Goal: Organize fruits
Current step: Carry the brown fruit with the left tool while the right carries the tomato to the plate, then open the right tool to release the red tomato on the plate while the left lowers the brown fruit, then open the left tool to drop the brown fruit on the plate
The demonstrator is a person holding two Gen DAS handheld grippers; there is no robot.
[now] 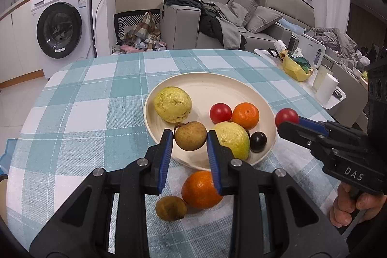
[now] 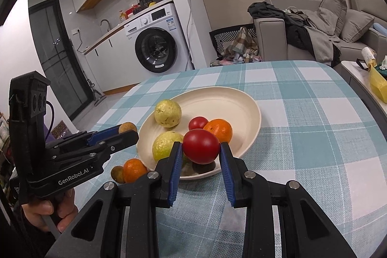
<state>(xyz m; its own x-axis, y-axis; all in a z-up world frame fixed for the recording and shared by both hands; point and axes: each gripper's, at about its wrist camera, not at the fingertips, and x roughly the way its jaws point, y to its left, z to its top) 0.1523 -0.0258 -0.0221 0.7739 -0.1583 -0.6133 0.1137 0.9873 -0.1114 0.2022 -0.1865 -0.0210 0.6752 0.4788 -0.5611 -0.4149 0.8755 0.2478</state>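
A cream plate (image 1: 217,86) (image 2: 244,100) on the checked tablecloth holds two yellow-green guavas (image 1: 173,107) (image 1: 232,139), a red tomato (image 1: 220,113), an orange (image 1: 245,115) and a dark round fruit (image 1: 258,141). My left gripper (image 1: 189,139) is shut on a small brown fruit (image 1: 190,139) (image 2: 127,127), held over the plate's near rim. My right gripper (image 2: 200,149) is shut on a second red tomato (image 2: 200,149) (image 1: 286,116) above the plate's right edge. Another orange (image 1: 200,189) (image 2: 134,169) and a brown fruit (image 1: 171,207) (image 2: 117,173) lie on the cloth before the plate.
The round table ends just beyond the plate. A side table (image 1: 316,93) to the right carries a yellow bag (image 1: 295,68), a white roll (image 1: 326,88) and clutter. A washing machine (image 1: 60,23), a grey sofa (image 1: 241,23) with clothes stand behind. A hand (image 1: 350,207) grips the right tool.
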